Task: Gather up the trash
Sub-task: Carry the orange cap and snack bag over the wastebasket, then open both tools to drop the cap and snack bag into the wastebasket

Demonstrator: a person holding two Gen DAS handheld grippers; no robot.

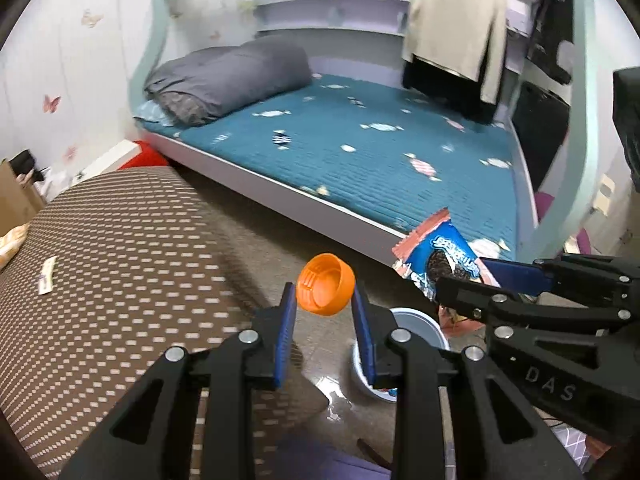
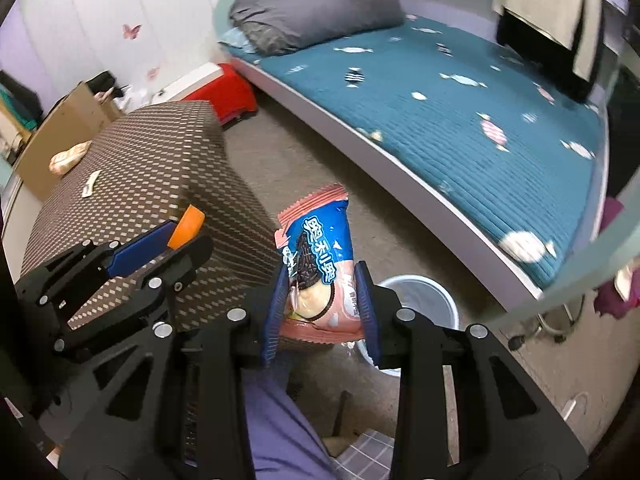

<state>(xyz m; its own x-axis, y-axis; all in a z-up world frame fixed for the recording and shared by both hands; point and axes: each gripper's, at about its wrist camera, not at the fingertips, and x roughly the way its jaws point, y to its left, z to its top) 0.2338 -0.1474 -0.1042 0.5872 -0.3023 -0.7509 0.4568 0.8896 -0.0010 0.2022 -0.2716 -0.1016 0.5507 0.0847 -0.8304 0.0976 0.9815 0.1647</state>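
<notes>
- Holding the orange cap (image 1: 326,284) by its rim, your left gripper (image 1: 325,300) has its blue pads narrowed onto the sides; the cap sits right at the fingertips, so a jolt could flick it out onto the floor.
- Your right gripper (image 2: 322,300) is closed on the cookie wrapper (image 2: 316,260), which stands up out of the jaws. The foil looks slick and limp, so I judge it could slide free if you ease the squeeze too soon.
- Just below both grippers sits the pale bin (image 2: 424,292). Its mouth looks small, and the fingers partly hide it from you; letting go off-centre would drop either piece beside it.
- Your two grippers hang close together, so they could knock each other over the bin.
- A wet patch (image 1: 332,396) shines on the grey floor (image 2: 304,152) by the bin.
- Left of you stands a brown dotted box (image 1: 120,248), with a scrap of paper (image 1: 47,276) lying on top; behind lies a bed (image 1: 360,148) with teal cover.
</notes>
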